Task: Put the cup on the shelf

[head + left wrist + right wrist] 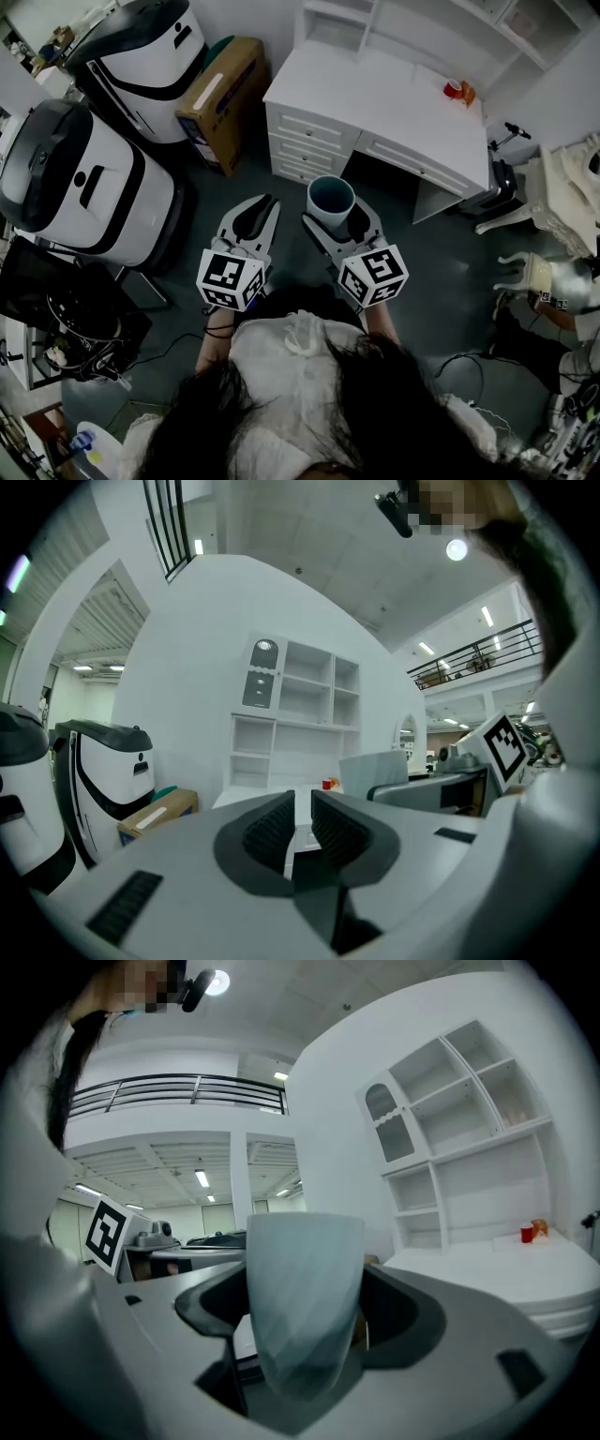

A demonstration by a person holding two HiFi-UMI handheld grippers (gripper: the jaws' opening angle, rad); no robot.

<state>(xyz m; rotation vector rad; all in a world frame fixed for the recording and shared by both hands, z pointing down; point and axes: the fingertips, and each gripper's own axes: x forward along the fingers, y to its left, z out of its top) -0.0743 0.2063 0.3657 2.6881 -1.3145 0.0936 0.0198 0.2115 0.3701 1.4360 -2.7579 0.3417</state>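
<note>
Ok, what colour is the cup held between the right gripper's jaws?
Pale blue-grey, with a faceted wall. The cup shows best in the right gripper view.

No readable text, cardboard box (230, 98) label perhaps printed — too small

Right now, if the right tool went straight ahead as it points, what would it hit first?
Probably the left end of the white desk, cup first since the right tool holds it; depth is unclear, and it might slip past on the left.
</note>
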